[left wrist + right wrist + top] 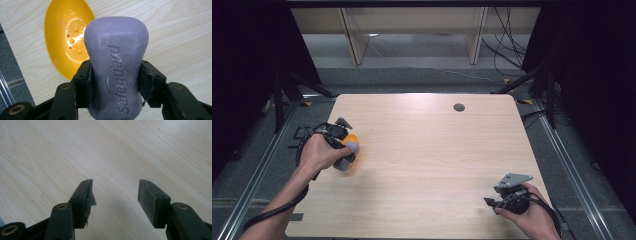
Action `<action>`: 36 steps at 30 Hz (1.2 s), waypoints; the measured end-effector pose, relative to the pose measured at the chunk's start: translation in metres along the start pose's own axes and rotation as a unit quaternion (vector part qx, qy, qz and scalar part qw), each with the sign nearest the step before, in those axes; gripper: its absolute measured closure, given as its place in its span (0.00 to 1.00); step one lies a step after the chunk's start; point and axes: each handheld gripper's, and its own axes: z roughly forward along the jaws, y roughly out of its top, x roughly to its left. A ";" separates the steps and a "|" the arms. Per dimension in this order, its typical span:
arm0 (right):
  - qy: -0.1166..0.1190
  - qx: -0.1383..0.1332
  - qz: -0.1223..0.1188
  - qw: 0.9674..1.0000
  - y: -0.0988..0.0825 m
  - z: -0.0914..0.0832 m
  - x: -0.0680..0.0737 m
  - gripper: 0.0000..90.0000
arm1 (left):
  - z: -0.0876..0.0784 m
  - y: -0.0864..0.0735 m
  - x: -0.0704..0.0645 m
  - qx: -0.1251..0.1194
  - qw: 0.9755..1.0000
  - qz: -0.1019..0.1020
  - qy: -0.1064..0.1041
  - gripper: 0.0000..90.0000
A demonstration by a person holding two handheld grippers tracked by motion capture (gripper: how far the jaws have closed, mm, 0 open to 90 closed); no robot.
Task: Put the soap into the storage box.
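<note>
Pale wood worktop (427, 160). L tongs (115, 80) clamp purple soap bar (116, 65) above yellow soap dish (66, 37), near worktop's left edge; dish holds nothing. R tongs (115, 195) gape wide over bare wood.

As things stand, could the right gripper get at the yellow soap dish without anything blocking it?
Probably yes. The right gripper is open and empty at the table's near right corner, and bare wood lies between it and the yellow soap dish. The left gripper, holding the purple soap, crowds the dish.
</note>
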 end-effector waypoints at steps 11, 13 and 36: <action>0.001 -0.001 0.000 1.000 0.000 0.000 0.000 0.51 | 0.002 0.004 0.015 0.004 1.000 -0.002 0.021 0.55; 0.001 0.001 -0.007 1.000 0.000 0.000 -0.001 0.51 | 0.001 0.007 0.017 0.009 1.000 -0.007 0.024 0.54; -0.002 -0.007 -0.002 1.000 0.000 0.000 -0.001 0.51 | 0.013 0.023 0.030 0.003 0.998 -0.038 0.044 0.54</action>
